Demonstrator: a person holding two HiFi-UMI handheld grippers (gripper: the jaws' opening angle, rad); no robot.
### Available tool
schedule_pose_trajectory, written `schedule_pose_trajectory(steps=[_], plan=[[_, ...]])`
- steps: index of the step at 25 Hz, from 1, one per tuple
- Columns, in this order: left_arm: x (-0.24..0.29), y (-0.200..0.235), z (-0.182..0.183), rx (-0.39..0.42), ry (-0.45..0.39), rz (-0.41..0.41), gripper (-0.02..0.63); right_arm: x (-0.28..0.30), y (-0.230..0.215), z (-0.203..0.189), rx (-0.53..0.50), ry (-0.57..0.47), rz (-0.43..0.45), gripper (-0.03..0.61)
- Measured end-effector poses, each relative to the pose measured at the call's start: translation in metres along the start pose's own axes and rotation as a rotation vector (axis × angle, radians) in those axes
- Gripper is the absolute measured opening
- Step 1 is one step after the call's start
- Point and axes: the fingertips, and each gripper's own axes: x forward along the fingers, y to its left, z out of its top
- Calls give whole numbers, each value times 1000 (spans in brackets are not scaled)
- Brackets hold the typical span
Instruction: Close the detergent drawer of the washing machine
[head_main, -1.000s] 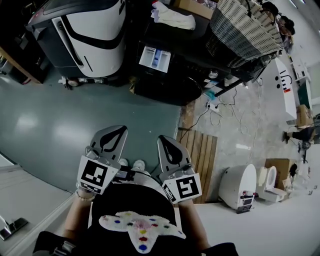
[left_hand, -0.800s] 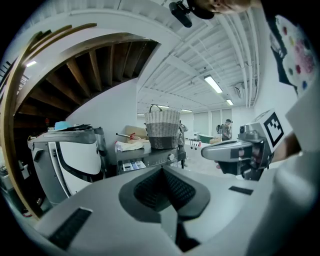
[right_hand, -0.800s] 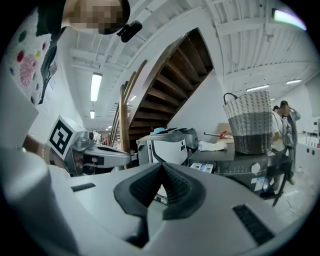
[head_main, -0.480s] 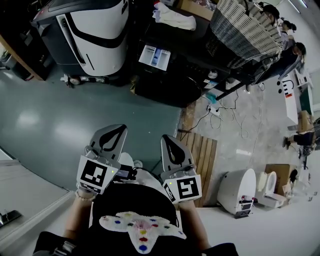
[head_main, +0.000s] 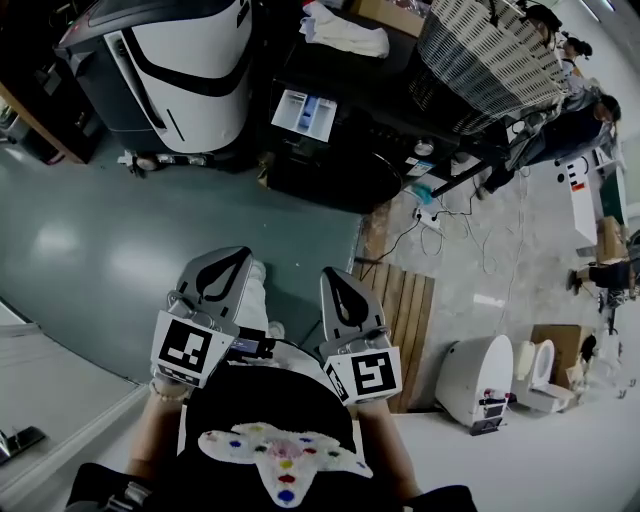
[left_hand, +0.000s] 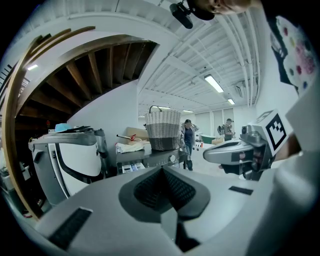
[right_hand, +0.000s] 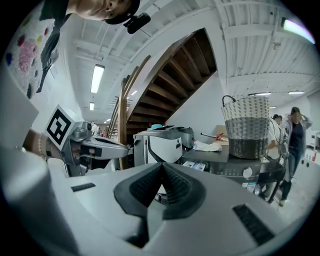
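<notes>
The dark washing machine (head_main: 345, 175) stands at the far side of the floor. Its detergent drawer (head_main: 306, 112) is pulled out and shows white and blue compartments. My left gripper (head_main: 222, 272) and right gripper (head_main: 343, 292) are held side by side close to my body, well short of the machine, both shut with nothing between the jaws. In the left gripper view the drawer (left_hand: 131, 167) is small and far beyond the shut jaws, and the right gripper (left_hand: 235, 152) shows at the right. The right gripper view has the drawer (right_hand: 196, 164) ahead, right of the jaw tips.
A wicker basket (head_main: 485, 55) and a white cloth (head_main: 345, 30) sit on top of the machine. A white and black appliance (head_main: 175, 70) stands to its left. Cables (head_main: 440, 215) and a wooden pallet (head_main: 400, 310) lie on the floor at the right. People (head_main: 560, 120) stand beyond.
A white-clad leg has stepped forward beside the left gripper. Both grippers stay shut and side by side. More of the people at the right has come into view.
</notes>
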Motion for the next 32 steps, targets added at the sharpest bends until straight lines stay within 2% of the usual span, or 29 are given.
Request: schedule_pose_trajectory(steps=[6, 12, 21, 32], plan=[[30, 22, 5, -1, -9, -23, 11, 29, -13, 2, -70, 16, -23, 3], [68, 54, 15, 4, -15, -56, 11, 69, -37, 11, -37, 12, -62, 4], [125, 115, 29, 15, -1, -93, 11, 144, -67, 31, -45, 34, -96, 3], [182, 180, 46, 31, -15, -160, 11, 222, -96, 51, -43, 38, -183, 3]])
